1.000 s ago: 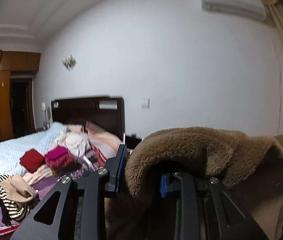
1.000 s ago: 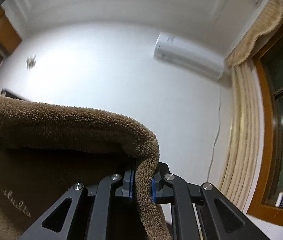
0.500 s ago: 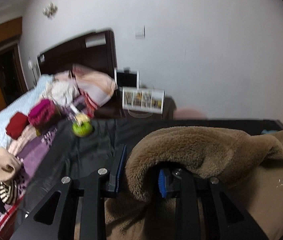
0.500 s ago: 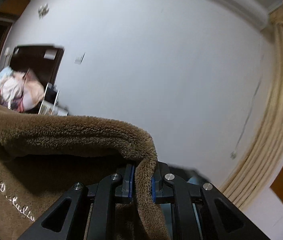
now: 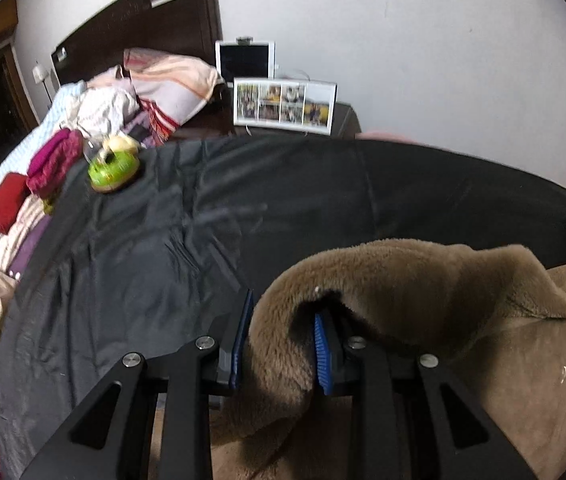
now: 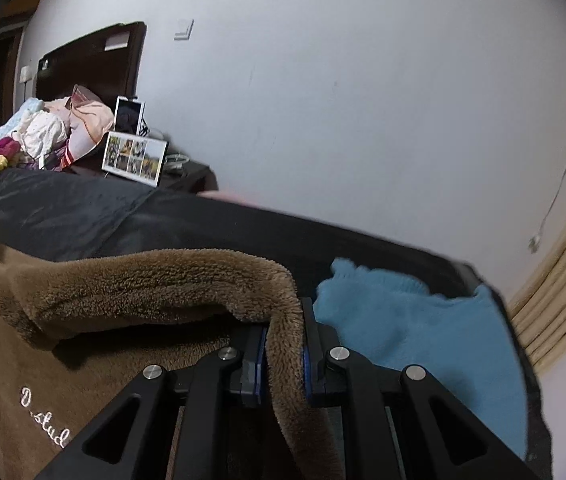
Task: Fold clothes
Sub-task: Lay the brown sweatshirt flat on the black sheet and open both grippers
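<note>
Tongs, left and right, each clamp brown fleece garment over black sheet.

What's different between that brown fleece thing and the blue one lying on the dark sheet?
The brown fleece is pinched by both the left gripper and the right gripper; the blue garment lies loose, untouched. The brown one shows pale stitched lettering; the blue one shows none. The brown one is folded over along its top edge; the blue one lies spread out. Both look soft and fuzzy.
</note>
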Action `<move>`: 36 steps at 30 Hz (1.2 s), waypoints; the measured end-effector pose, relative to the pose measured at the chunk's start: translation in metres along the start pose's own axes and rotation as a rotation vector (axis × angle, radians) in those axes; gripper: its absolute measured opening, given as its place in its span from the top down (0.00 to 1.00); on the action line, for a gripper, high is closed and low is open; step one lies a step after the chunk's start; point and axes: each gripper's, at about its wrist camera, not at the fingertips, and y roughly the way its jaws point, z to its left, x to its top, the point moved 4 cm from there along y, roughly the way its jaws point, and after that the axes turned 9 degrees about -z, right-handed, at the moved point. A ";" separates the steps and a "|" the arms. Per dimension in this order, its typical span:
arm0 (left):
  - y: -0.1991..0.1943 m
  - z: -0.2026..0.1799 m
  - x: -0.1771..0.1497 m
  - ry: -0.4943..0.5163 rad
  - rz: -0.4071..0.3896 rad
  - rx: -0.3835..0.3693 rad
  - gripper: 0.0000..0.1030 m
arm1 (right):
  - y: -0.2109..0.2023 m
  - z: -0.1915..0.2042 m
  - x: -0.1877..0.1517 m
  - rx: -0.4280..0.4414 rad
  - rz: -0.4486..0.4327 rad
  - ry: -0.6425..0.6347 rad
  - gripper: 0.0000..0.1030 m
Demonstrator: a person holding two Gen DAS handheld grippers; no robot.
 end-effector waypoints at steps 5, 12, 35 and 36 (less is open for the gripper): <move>0.023 -0.002 -0.011 0.000 0.053 0.002 0.61 | 0.017 0.002 -0.008 0.032 0.104 -0.002 0.83; 0.025 0.009 -0.011 -0.041 0.081 0.005 0.39 | 0.007 -0.007 -0.005 0.050 0.121 0.008 0.31; 0.023 -0.028 -0.010 0.167 0.129 -0.055 0.27 | 0.028 0.113 0.000 0.345 0.297 -0.137 0.31; 0.027 -0.027 -0.007 0.154 0.131 -0.051 0.27 | 0.036 0.111 0.004 0.338 0.300 -0.111 0.31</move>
